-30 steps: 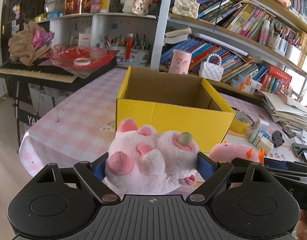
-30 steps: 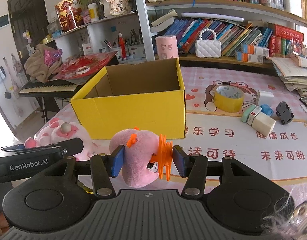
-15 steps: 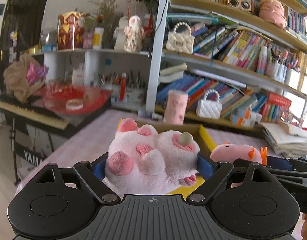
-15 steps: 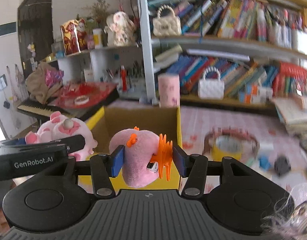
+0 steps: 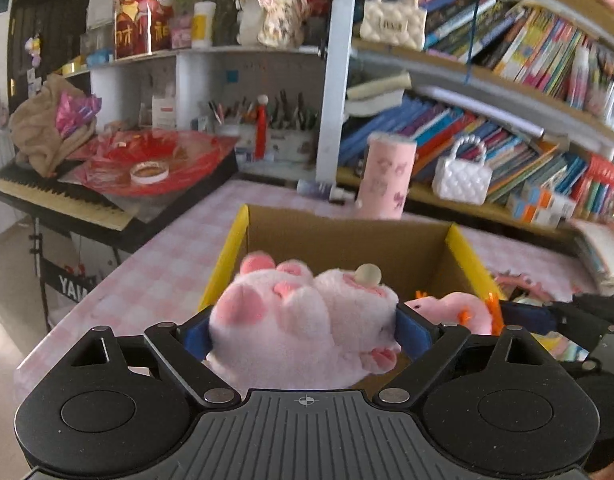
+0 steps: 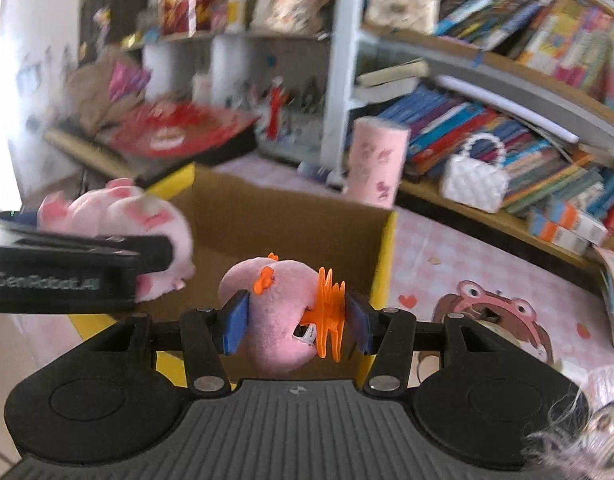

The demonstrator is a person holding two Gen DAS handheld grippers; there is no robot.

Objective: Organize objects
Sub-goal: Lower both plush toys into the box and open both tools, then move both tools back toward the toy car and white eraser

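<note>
Bookshelves are crowding behind the pink checked surface [image 5: 159,264]. Both grippers are hovering over the yellow box [image 5: 463,256]: left gripper [image 5: 305,330] clamping the pink pig [image 5: 303,320], right gripper [image 6: 297,322] clamping the small pink toy [image 6: 275,312]. Next, likely lowering and releasing inside.

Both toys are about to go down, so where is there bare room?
The yellow cardboard box looks bare inside, open between its walls. The pink checked tablecloth left of the box is bare up to the keyboard. Right of it, by the frog picture, is free. The shelves are crowded.
</note>
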